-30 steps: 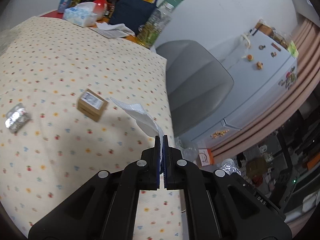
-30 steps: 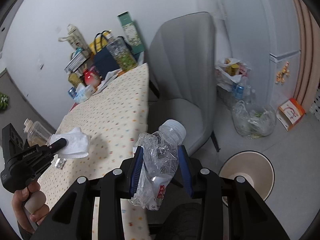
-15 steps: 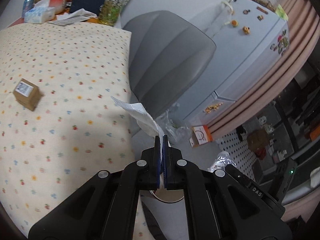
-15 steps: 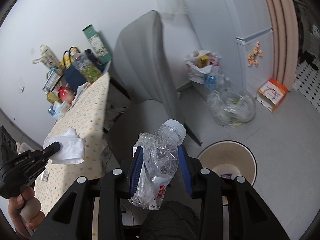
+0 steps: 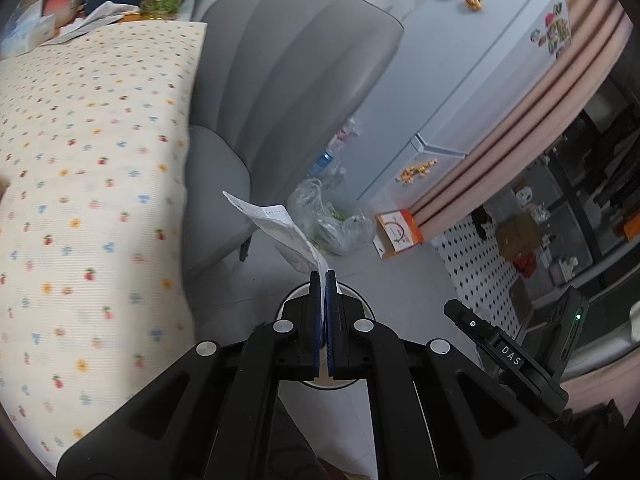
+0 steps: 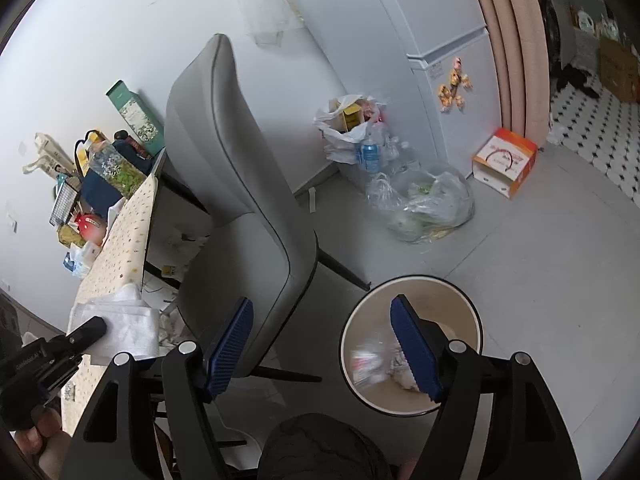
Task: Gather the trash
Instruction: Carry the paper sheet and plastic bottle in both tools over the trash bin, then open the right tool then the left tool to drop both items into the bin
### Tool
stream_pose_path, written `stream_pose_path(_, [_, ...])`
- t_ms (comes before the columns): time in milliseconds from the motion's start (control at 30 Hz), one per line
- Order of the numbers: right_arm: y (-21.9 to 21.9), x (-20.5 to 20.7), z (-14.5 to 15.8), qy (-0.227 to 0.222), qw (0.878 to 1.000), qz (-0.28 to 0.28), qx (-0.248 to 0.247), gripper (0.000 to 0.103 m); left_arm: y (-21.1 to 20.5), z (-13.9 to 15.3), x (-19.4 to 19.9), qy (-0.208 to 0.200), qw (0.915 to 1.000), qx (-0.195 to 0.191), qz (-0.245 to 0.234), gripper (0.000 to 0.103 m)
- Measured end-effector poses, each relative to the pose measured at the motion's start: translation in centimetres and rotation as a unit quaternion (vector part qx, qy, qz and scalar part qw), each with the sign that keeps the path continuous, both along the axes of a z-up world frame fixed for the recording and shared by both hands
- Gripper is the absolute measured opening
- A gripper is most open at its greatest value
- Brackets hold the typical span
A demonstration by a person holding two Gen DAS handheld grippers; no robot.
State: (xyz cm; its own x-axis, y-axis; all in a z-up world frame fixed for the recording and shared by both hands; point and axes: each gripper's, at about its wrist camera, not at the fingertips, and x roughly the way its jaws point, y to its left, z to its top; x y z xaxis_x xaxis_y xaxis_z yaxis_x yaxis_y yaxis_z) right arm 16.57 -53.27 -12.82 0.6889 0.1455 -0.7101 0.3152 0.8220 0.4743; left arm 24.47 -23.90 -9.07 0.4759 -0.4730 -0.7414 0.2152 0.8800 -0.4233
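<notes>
My left gripper point(image 5: 324, 276) is shut on a white tissue point(image 5: 280, 224), which sticks up and to the left from its tips. Under it the rim of a round beige bin point(image 5: 356, 294) shows on the floor. In the right wrist view the right gripper point(image 6: 320, 302) has its jaws opening wide above the floor, with nothing between them. Its right finger hangs over the bin point(image 6: 476, 320). A crushed clear plastic bottle point(image 6: 368, 362) lies blurred inside the bin among other crumpled trash. The left gripper point(image 6: 92, 328) and its tissue point(image 6: 124, 324) appear at the left edge.
A grey chair point(image 6: 232, 152) stands between the table with the flowered cloth point(image 5: 80, 160) and the bin. Behind it are a clear bag of waste point(image 6: 424, 200), an orange box point(image 6: 504, 160) and a pale fridge point(image 6: 448, 20). A person's dark knee point(image 6: 320, 448) sits below.
The right jaws have opened and the crushed bottle has dropped from them into the bin. Both grippers have swung away from the table toward the bin, the left still gripping the tissue.
</notes>
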Motion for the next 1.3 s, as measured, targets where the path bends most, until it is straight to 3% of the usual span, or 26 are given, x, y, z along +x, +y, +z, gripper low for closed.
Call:
stream_pose_path(700, [-8.5, -7.3, -0.6, -0.002, 0.996, -0.093, 0.004, 0.071, -12.8, -3.6, 0.4, 0.043, 0.991, 0.03, -0.123, 0.003])
stream_pose_path(1167, [-11.6, -9.1, -3.0, 0.014, 0.992, -0.125, 0.016, 0.074, -18.9, -10.2, 1.6, 0.106, 0.9758, 0.089, -0.169, 0.004])
stream_pose_path(1233, [-11.8, -9.3, -3.0, 0.014, 0.992, -0.128, 0.016, 0.074, -19.2, -10.6, 1.5, 0.108, 0.9747, 0.094, -0.172, 0.015])
stream_pose_path(1300, [-12.0, -9.5, -3.1, 0.014, 0.991, -0.13, 0.016, 0.074, -18.8, -10.5, 1.7, 0.104, 0.9772, 0.096, -0.158, 0.047])
